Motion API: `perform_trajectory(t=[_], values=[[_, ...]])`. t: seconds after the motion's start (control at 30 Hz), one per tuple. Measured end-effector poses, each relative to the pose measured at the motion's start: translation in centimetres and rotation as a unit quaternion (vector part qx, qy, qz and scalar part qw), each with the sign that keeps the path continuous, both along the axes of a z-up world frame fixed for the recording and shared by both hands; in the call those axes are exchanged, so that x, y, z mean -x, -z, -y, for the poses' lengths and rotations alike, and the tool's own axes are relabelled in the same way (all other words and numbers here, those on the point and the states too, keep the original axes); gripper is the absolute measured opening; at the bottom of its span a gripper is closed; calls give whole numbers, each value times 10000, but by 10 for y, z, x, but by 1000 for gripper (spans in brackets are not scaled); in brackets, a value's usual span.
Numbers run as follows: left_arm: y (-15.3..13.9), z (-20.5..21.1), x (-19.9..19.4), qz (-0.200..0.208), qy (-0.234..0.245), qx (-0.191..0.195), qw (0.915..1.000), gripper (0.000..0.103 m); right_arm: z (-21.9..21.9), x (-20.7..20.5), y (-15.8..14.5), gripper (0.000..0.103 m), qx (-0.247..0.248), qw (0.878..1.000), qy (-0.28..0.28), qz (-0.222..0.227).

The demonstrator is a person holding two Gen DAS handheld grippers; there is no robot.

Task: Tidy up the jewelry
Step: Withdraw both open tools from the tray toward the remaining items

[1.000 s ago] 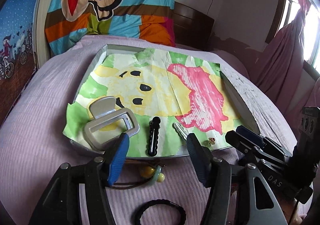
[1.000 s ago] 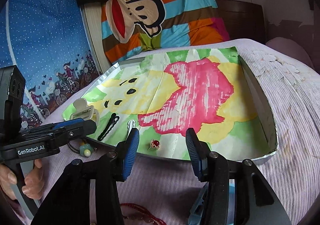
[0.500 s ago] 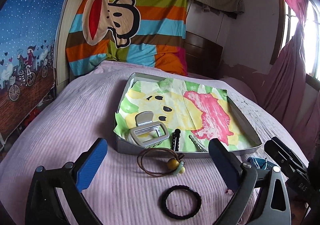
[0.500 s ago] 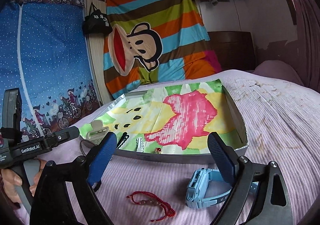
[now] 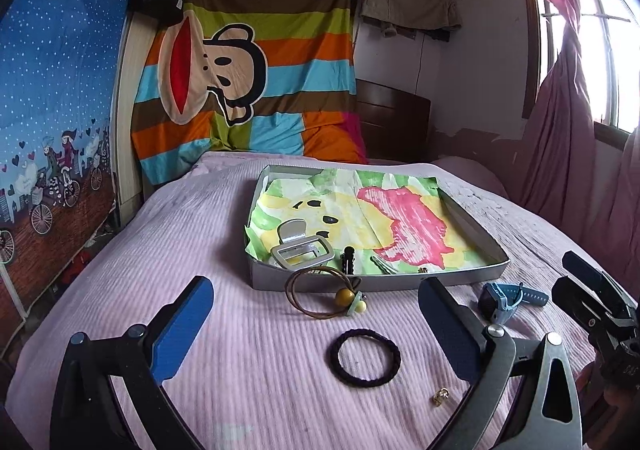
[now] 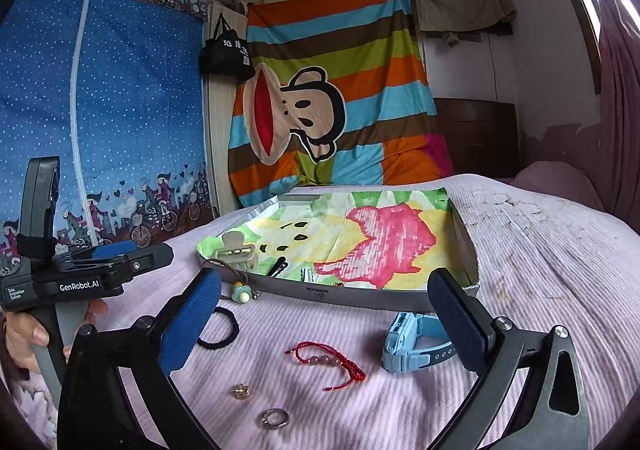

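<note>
A silver tray (image 5: 360, 282) lined with painted paper sits on the bed; it also shows in the right wrist view (image 6: 360, 296). Inside it lie a beige claw clip (image 5: 300, 248), a black hair clip (image 5: 347, 259), a silver clip and a small red ring. In front of the tray lie a brown beaded hair tie (image 5: 320, 296), a black hair tie (image 5: 368, 357), a blue watch (image 6: 414, 344), a red string bracelet (image 6: 328, 360), a gold earring (image 6: 241, 392) and a silver ring (image 6: 275, 419). My left gripper (image 5: 316, 324) and my right gripper (image 6: 324, 318) are both open wide and empty above the bed.
The bed has a pale pink ribbed cover (image 5: 180, 250). A striped monkey blanket (image 5: 248, 90) hangs behind the tray. A blue wardrobe (image 6: 100, 130) stands at the left and a pink curtain (image 5: 560, 150) at the right.
Both grippers have pulled back and up from the tray and opened wider. The loose items in front of the tray have come into view.
</note>
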State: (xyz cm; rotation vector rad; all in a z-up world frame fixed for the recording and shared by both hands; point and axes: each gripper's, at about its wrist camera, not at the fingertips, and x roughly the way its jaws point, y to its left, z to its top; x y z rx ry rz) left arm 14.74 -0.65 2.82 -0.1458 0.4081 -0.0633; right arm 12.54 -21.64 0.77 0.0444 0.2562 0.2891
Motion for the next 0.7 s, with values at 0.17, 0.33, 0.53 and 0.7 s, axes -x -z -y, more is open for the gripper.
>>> perform_trajectory(t=[0.17, 0.33, 0.53, 0.7], values=[[3, 0, 11, -40, 128, -91, 9999, 103, 1, 18, 1, 101, 102, 9999, -18, -11], [9, 2, 14, -195, 315, -192, 9991, 103, 0, 26, 7, 101, 288, 9994, -95, -192], [15, 5, 17, -389, 483, -291, 9977, 103, 0, 29, 16, 102, 432, 9979, -186, -446], [20, 6, 15, -560, 560, -318, 9963, 103, -3, 29, 22, 101, 527, 9968, -236, -550]])
